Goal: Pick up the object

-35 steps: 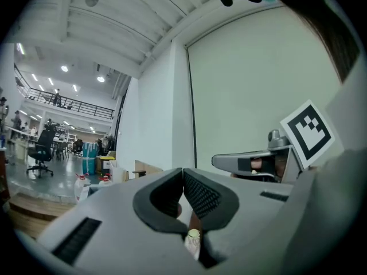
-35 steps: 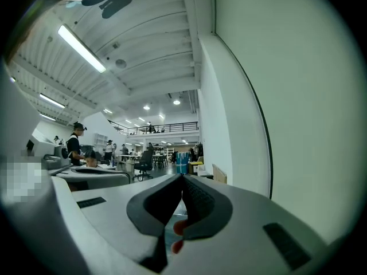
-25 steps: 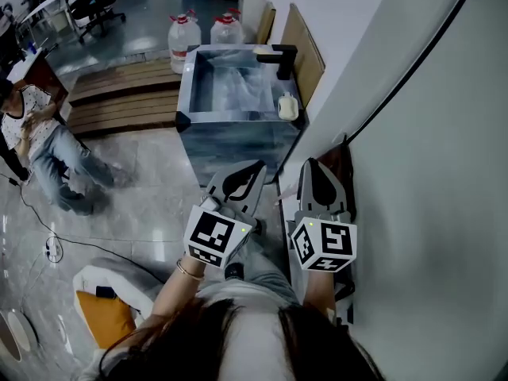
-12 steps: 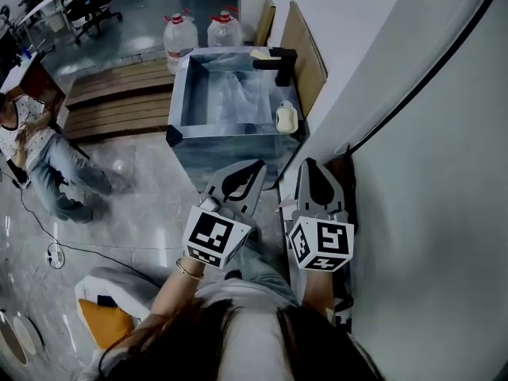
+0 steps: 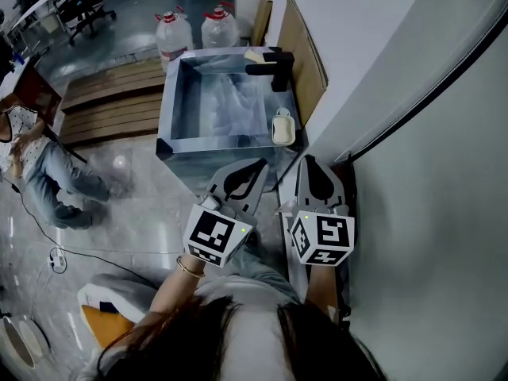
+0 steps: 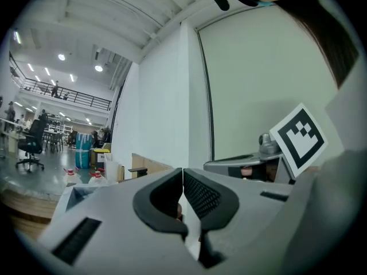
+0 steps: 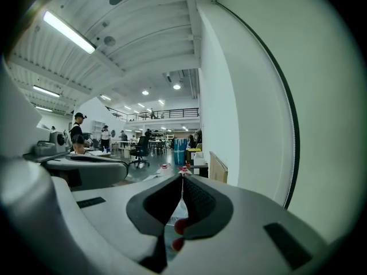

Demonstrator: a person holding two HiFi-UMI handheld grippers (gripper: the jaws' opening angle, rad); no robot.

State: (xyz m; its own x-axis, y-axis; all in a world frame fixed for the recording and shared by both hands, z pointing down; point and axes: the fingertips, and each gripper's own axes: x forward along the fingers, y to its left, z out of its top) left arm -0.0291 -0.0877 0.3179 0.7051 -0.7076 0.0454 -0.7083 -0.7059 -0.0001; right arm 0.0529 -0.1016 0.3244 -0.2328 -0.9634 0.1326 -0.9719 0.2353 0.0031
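Ahead of both grippers, on the near right corner of a steel basin's (image 5: 168,125) rim, lay a small pale object (image 5: 279,127), probably a soap holder or bottle, and I took it for the thing to be picked up, though the task does not name it. It sat beyond the gripper tips and apart from them, with its long axis running along the rim, away from the person. The right gripper (image 5: 310,163) was the nearer of the two, its tips just short of the object and slightly to its right; the left gripper (image 5: 257,167) pointed at the basin's front wall, further to the object's left. Both had their jaws pressed together with nothing between them, as each gripper view showed plainly, so whichever went in would have to spread first and then close across the object's short side. A black faucet (image 5: 270,60) stood on the same rim further back, with a yellowish pad beside it. The basin's inside looked wet or lined with clear film; I could not tell which. It stood on a glossy grey floor (image 5: 143,213) against a pale wall (image 5: 413,173), where a brown board (image 5: 302,50) leaned. Two water jugs (image 5: 173,32) stood behind it, a low wooden platform (image 5: 103,101) lay to the left, and a seated person (image 5: 40,161) was well off on that side.
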